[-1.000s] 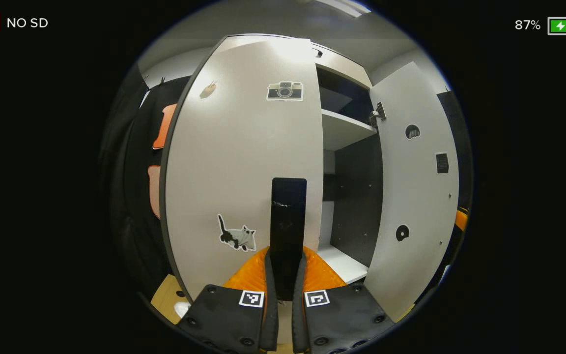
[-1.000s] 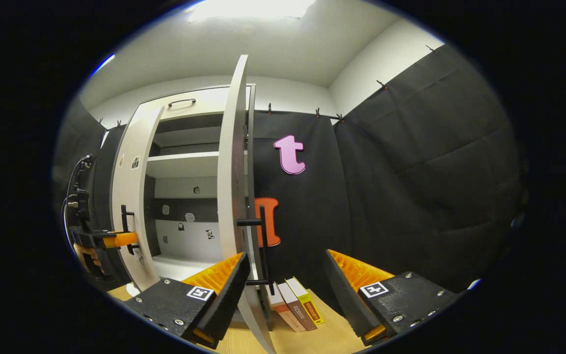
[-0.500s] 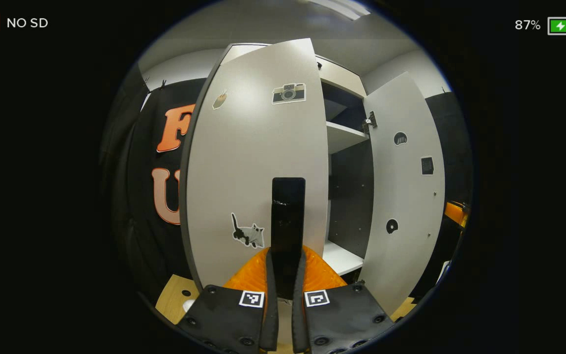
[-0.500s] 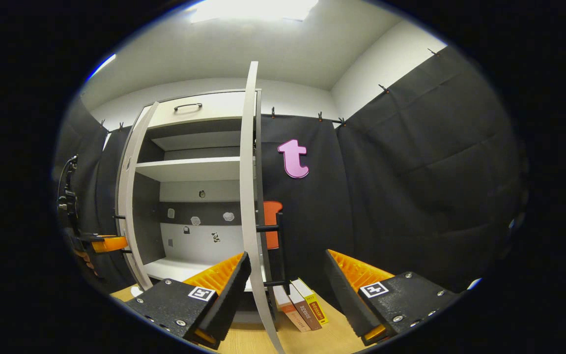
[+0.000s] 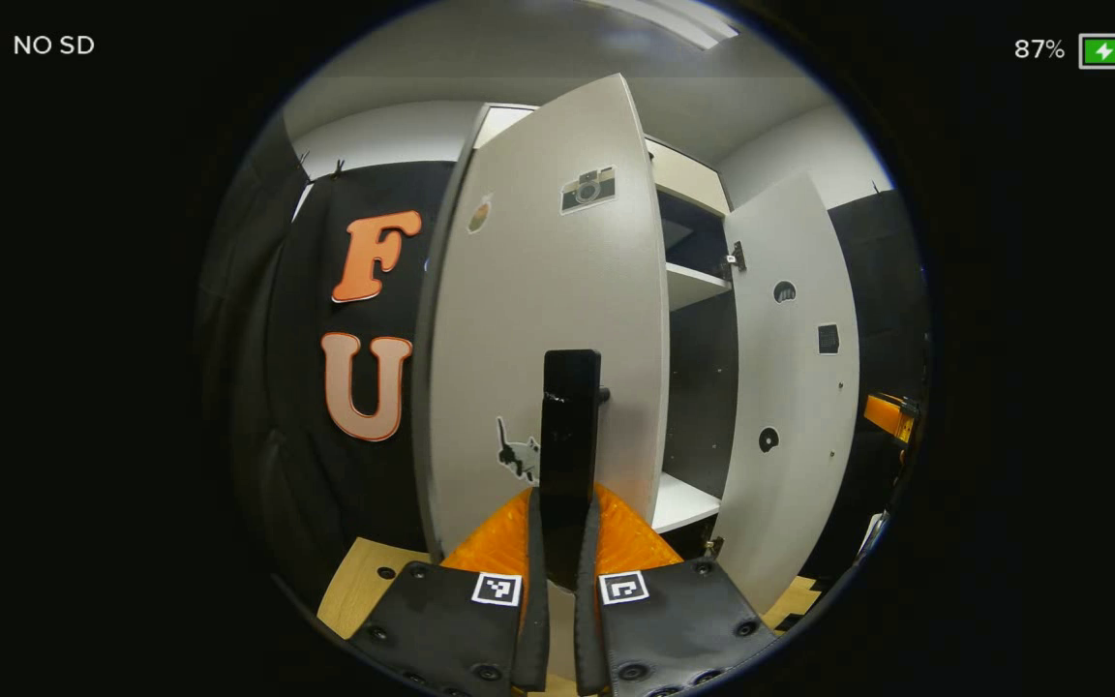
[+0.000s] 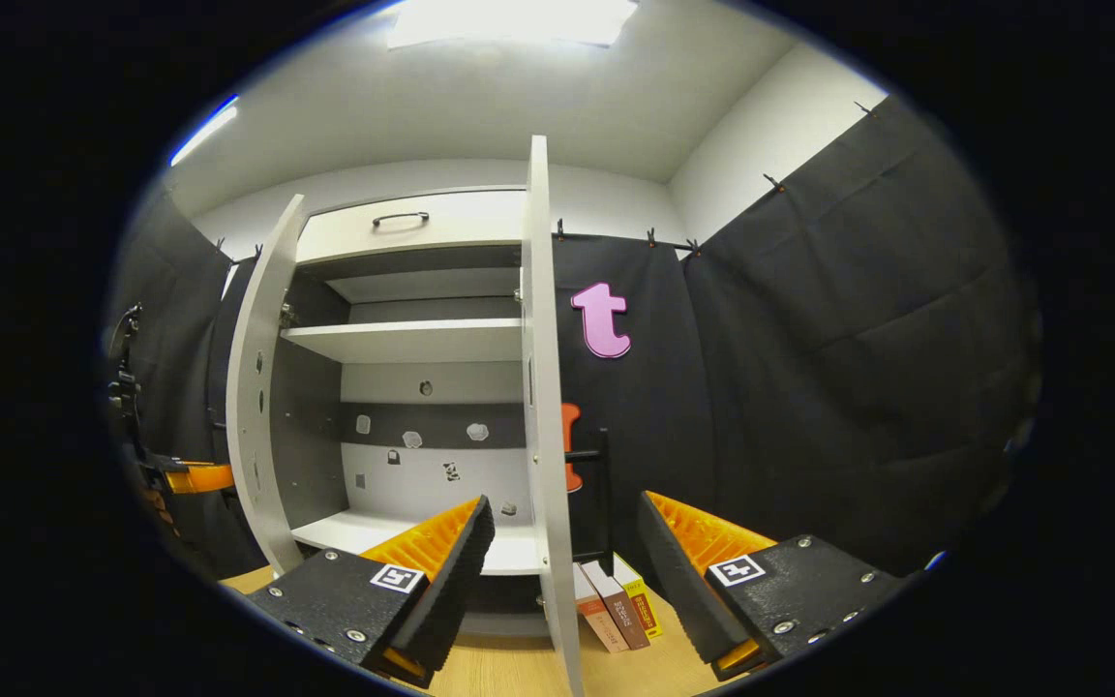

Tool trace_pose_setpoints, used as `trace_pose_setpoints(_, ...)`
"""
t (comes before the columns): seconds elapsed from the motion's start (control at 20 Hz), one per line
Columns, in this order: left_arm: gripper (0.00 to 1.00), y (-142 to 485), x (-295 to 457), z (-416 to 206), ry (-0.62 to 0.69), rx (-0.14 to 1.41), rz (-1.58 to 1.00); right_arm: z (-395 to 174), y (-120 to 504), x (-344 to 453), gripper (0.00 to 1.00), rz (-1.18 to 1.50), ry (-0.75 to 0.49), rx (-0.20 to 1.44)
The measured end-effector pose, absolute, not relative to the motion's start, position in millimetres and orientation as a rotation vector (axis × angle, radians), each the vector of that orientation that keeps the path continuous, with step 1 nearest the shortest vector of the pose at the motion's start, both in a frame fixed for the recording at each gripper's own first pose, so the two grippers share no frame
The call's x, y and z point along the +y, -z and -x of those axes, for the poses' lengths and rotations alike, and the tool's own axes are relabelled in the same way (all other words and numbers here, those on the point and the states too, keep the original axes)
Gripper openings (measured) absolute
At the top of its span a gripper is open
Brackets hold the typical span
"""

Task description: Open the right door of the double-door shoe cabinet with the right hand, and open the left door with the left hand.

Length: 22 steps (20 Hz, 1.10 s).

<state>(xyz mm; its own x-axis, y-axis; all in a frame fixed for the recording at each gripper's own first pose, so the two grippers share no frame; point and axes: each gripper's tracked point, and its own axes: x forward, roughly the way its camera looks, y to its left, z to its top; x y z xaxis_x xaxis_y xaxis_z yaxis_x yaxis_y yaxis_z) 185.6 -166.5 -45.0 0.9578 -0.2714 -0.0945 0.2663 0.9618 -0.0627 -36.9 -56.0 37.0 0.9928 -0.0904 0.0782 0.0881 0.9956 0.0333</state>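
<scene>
Both doors stand wider than a second ago. Your left gripper [image 5: 557,581] has its fingers closed tight on the left door's black handle [image 5: 570,426], and the left door [image 5: 538,319] has swung further out, so more of the booth wall shows at 9 o'clock. Right door [image 6: 540,407] now sits edge-on between your right gripper's fingers; right gripper [image 6: 562,561] is spread wide, touching nothing, with that door's handle [image 6: 599,484] just past the edge at 1 o'clock. You've pulled the right gripper back a bit from the door. Shoe cabinet [image 6: 403,407]: upper shelf [image 6: 403,339] bare, bottom board [image 6: 364,530] bare, small stickers on the back panel. Three books [image 6: 611,605] stand on the floor beside the cabinet, at 5 o'clock off the right door.
</scene>
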Motion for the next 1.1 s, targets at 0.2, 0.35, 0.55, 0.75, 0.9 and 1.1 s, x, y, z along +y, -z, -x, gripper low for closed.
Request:
trace_pose_setpoints(0.2, 0.13, 45, -161, -186, 0.248, 0.095, 0.057, 36, -38, -43, 0.91, -0.034, 0.068, -0.083)
trace_pose_setpoints(0.35, 0.13, 45, -153, -186, 0.231, 0.094, 0.037, 34, -34, -33, 0.91, -0.039, 0.048, -0.078)
trace_pose_setpoints(0.55, 0.12, 44, -144, -186, 0.202, 0.088, 0.035, 31, -29, -24, 0.91, -0.021, 0.029, -0.072)
trace_pose_setpoints(0.75, 0.07, 43, -125, -186, 0.130, 0.084, 0.017, 28, -30, -15, 0.91, -0.017, 0.010, -0.081)
trace_pose_setpoints(0.9, 0.06, 43, -121, -182, 0.117, 0.087, 0.022, 26, -32, -6, 0.92, -0.021, -0.007, -0.087)
trace_pose_setpoints(1.1, 0.06, 43, -113, -182, 0.093, 0.089, 0.021, 22, -28, 7, 0.92, -0.024, -0.032, -0.074)
